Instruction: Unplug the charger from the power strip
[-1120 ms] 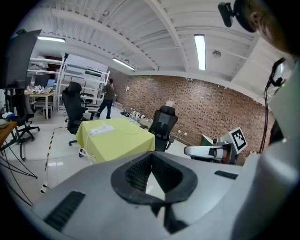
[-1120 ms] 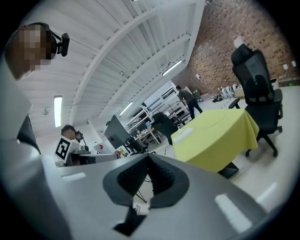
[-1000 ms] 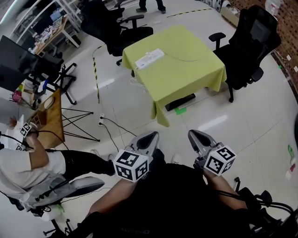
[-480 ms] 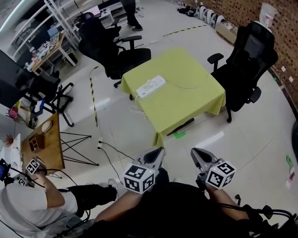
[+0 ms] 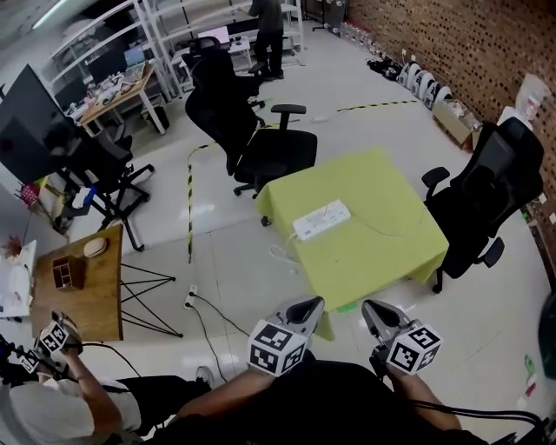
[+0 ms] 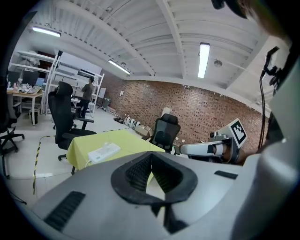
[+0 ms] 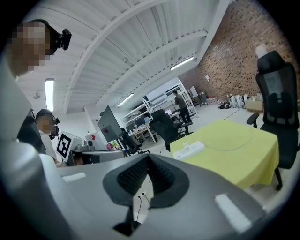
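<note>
One small white charger [image 7: 186,146], upright in the left end of a white power strip [image 5: 321,220]; too small to pick out from the head view. Strip flat on a table under a yellow-green cloth [image 5: 382,261], on the left part of the top, close to the left edge. From the strip, a thin cable [image 5: 388,229] in a shallow arc across the cloth to the right, and a white cord [image 5: 282,253] hanging off the left edge toward the floor.

Near side of the table: left gripper [image 5: 309,305] and right gripper [image 5: 372,308], side by side, both short of the table and pointing at it, well apart from the strip. Left claw closed, pads together at the tips, nothing between them. Right claw likewise closed and empty.

Around the table: a black office chair [image 5: 261,143] at the far left corner, a second black chair [image 5: 488,195] on the right. On the pale floor to the left, a strip of yellow-and-black tape [image 5: 189,204] and a floor socket [image 5: 189,301] with dark leads. Further left, a small wooden table [image 5: 82,291]. At the near left, a seated person [image 5: 52,408] with marker cubes in hand. Far off, a standing person [image 5: 268,22] by white shelving; brick wall along the far right.
</note>
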`<action>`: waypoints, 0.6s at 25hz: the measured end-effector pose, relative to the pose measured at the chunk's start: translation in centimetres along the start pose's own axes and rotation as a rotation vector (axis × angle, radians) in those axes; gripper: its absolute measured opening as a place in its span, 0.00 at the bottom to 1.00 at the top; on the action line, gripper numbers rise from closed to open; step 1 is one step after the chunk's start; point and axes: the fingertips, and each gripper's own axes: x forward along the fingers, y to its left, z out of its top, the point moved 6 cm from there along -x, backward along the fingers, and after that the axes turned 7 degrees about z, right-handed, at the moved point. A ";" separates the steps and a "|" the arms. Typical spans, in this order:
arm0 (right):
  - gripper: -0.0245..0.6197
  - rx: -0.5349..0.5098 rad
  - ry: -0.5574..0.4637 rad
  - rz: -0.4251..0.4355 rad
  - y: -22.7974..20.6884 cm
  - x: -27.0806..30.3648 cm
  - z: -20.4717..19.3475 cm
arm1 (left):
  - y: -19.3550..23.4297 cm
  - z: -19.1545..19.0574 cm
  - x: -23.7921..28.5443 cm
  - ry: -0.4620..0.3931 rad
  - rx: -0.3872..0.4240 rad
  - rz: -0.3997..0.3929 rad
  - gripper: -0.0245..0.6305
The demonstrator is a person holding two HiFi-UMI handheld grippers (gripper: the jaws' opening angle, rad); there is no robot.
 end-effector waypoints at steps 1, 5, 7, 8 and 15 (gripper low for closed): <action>0.04 -0.003 -0.002 -0.004 -0.3 0.9 0.3 | 0.9 0.3 0.3 -0.004 0.004 -0.003 0.05; 0.04 0.008 0.005 -0.011 -1.2 4.0 0.3 | 4.2 0.6 1.7 0.004 0.007 -0.001 0.05; 0.04 0.013 0.022 -0.016 -1.5 4.6 0.4 | 5.2 0.7 2.2 0.015 -0.010 0.001 0.05; 0.04 0.014 0.029 -0.021 -1.8 4.7 0.5 | 5.3 0.6 2.5 0.020 -0.021 -0.003 0.05; 0.04 0.031 0.063 0.007 -5.4 5.6 1.4 | 5.3 1.1 6.7 0.041 -0.045 0.001 0.05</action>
